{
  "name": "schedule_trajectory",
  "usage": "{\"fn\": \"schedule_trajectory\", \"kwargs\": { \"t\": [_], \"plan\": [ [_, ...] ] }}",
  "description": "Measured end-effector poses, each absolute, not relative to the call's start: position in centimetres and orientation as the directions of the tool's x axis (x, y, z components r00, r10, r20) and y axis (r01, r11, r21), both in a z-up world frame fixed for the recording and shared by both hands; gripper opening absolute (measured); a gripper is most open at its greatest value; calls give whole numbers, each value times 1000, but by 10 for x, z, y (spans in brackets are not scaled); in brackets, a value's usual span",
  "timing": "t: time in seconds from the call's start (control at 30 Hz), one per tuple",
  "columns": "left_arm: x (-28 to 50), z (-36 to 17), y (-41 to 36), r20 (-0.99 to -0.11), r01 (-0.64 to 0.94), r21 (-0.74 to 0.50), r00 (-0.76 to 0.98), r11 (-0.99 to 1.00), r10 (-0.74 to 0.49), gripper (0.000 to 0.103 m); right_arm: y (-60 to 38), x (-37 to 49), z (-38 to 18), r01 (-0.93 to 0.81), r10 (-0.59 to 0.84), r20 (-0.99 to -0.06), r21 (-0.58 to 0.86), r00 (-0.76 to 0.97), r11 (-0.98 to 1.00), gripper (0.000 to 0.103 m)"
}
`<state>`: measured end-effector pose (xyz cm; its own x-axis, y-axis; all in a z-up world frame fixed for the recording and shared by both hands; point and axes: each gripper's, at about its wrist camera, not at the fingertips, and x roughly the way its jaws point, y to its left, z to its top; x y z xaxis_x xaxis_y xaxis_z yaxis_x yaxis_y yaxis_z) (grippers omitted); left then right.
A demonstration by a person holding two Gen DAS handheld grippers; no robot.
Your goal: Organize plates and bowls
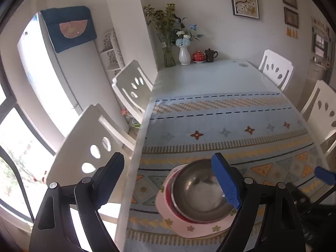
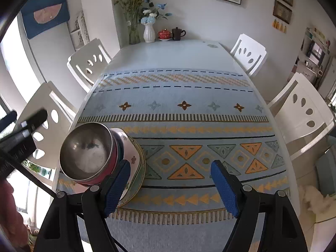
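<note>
Left gripper: we see its jaws standing wide with nothing between the pads; the right-hand blue pad overlaps the steel bowl's rim in the picture, but we cannot tell whether it touches.
Right gripper: we see its jaws wide as well, empty, over bare cloth; its left pad sits just beside the stack, in front of the plates' edge.
Steel bowl: we find it on top of the stack, nested in a red bowl. We judge it light, stiff and slick, so pads could slide on the polished wall; the thin rim is the place to pinch, one pad inside and one outside.
Red bowl: only its side shows under the steel one. We cannot tell the material, so we would treat it as breakable.
Pink plate: it lies under the bowls, flowered, with a patterned plate beneath it. We judge both hard, heavier and chip-prone; the overhanging edge is the only hold.
Place: the stack stands on the patterned cloth near the table's left edge, towards the near end.
Risk: we judge the nested bowls may lift together or tip if pulled sideways, so a straight upward lift suits best.
Far end: a white vase and a red lidded cup stand well apart from the stack.
</note>
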<state>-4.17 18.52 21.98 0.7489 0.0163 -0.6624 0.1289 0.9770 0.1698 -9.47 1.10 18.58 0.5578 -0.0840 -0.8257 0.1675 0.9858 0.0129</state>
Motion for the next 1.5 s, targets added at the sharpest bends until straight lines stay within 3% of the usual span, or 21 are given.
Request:
{"fn": "schedule_trajectory", "kwargs": {
  "t": [0.37, 0.77, 0.97, 1.13, 1.5],
  "plan": [
    [-38, 214, 167, -688, 175, 118, 724, 978, -47, 85, 13, -85, 196, 177, -111, -824, -13, 556, 984, 77],
    [-45, 239, 172, -585, 56, 152, 810, 987, 44, 87, 7, -81, 194, 196, -117, -831, -10, 544, 981, 77],
    [-49, 238, 165, -616, 101, 131, 788, 986, 1, 87, 5, -86, 206, 186, -78, -822, 34, 565, 982, 77],
    [-52, 241, 157, -620, 121, 130, 784, 984, -14, 88, 5, -89, 221, 211, -149, -803, -30, 576, 977, 77],
    [-56, 221, 147, -679, 167, 123, 733, 978, -40, 91, -14, -98, 238, 243, -155, -771, 0, 618, 970, 77]
  ]
}}
